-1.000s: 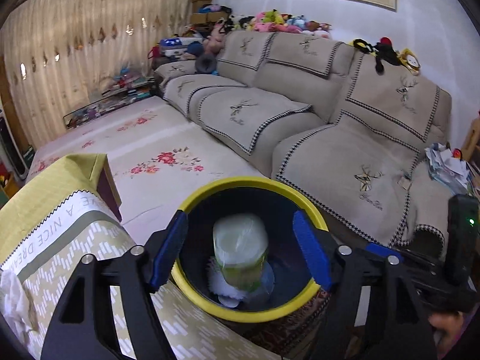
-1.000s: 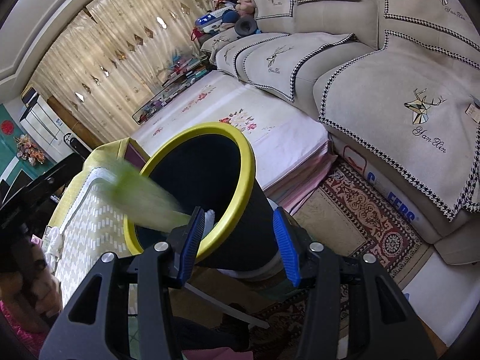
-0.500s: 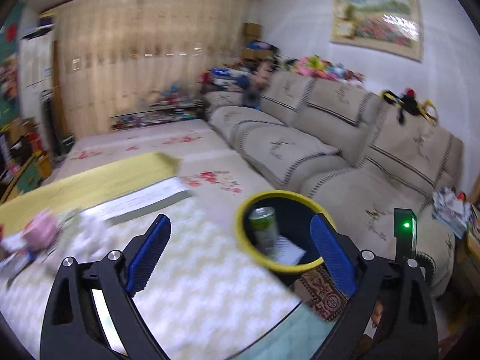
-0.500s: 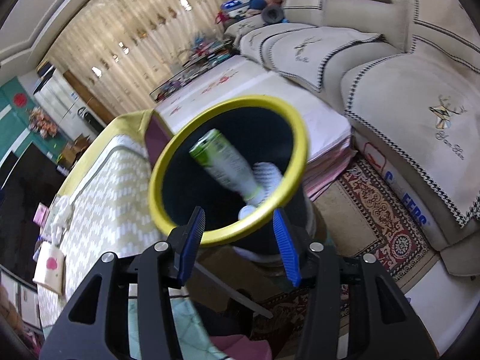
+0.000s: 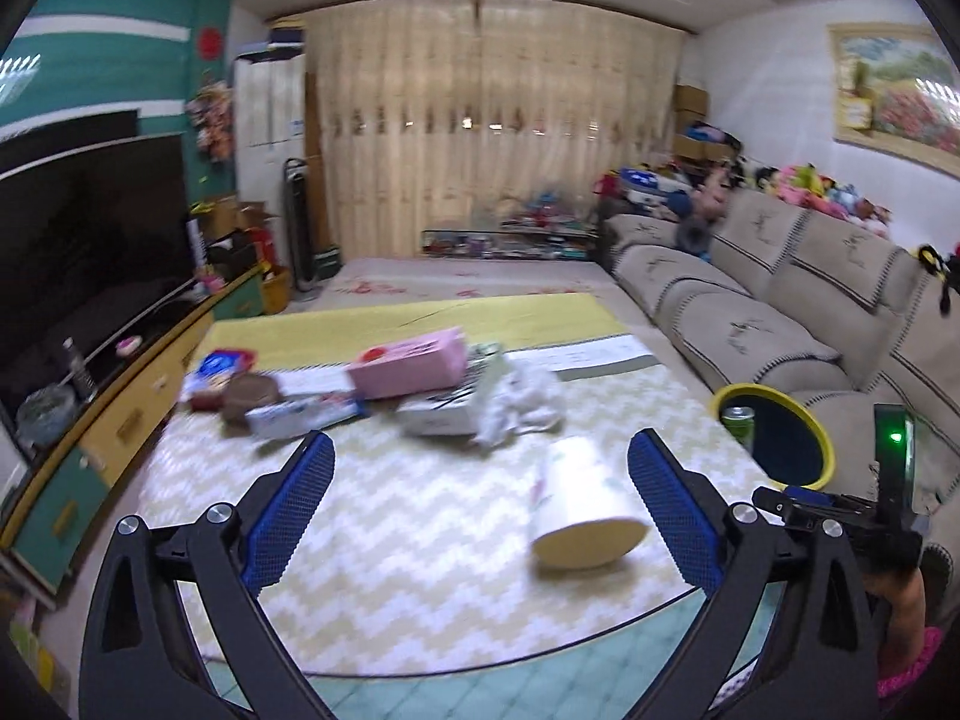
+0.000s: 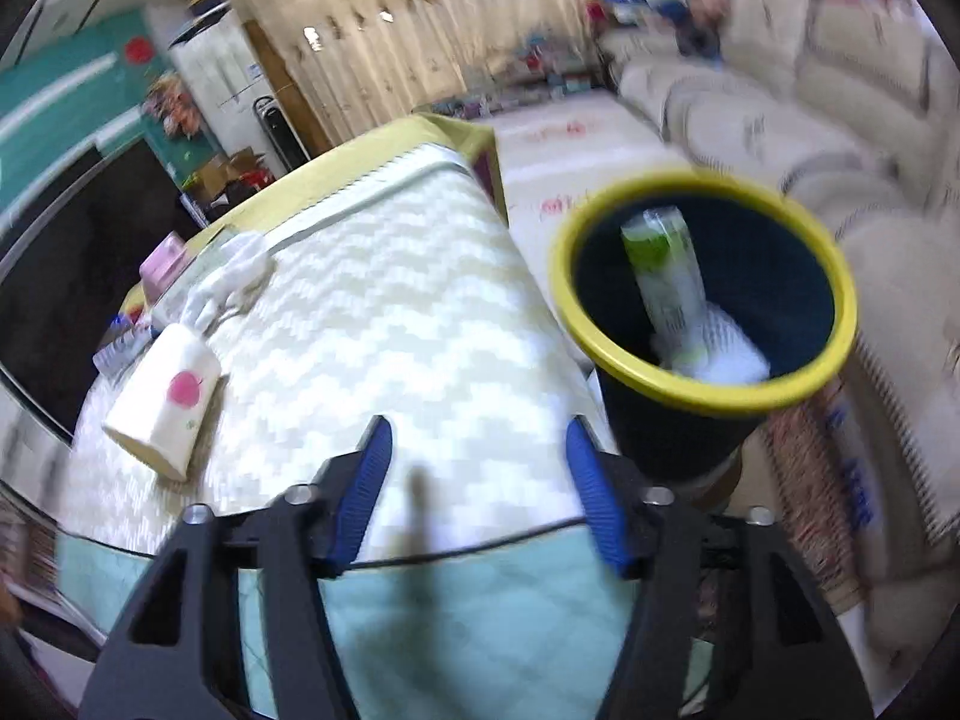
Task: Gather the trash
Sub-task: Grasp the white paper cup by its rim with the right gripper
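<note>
Can point(image 6: 663, 276) stands in bin point(image 6: 606, 348), right of table point(image 6: 420, 360).

The surface point(image 5: 420, 516) wears a cream-and-white zigzag cloth edged in yellow. At three o'clock stands a black bin point(image 6: 678, 438) with a yellow rim, holding a green-and-white can point(image 6: 663, 276). A pink box point(image 5: 411, 363) lies at twelve o'clock.

Right wrist view is motion-blurred throughout; print on the green can point(image 6: 663, 276) inside the bin point(image 6: 606, 348) cannot be read. The can's base is buried in white waste point(image 6: 729, 354), unidentifiable. In the left wrist view, the bin's point(image 5: 822, 450) lower body is hidden behind the surface point(image 5: 420, 540) edge. Items beside the pink box point(image 5: 414, 363) are smeared; labels illegible. The sofa point(image 5: 780, 300) is cut off at right.
</note>
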Tool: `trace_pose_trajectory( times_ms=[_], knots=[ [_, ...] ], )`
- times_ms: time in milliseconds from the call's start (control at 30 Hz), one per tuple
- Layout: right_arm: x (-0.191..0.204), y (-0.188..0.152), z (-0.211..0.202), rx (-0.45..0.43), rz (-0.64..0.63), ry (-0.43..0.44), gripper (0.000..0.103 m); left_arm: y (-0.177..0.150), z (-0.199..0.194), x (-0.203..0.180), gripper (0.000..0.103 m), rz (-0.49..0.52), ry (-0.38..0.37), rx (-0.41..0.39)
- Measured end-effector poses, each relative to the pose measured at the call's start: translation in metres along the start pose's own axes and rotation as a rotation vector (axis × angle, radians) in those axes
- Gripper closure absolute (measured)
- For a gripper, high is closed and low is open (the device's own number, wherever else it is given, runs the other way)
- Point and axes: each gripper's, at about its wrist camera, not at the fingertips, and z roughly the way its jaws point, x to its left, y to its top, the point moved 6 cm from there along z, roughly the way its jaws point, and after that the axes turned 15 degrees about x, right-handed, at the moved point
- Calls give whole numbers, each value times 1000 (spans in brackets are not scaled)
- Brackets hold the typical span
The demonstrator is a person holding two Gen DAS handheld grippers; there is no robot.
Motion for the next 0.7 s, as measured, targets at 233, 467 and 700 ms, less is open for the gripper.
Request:
trace_pose_trajectory(
  times_ms=[233,467,700],
  knots=[
    [80,-9,-7,-24,-175,84,46,-19,-9,43,6,-63,18,-13],
    [119,-13,22,18,-263,32,46,-27,-4,49,6,-99,14,10],
    [135,-3,40,32,-287,1,69,-28,5,49,6,-106,1,24]
  ],
)
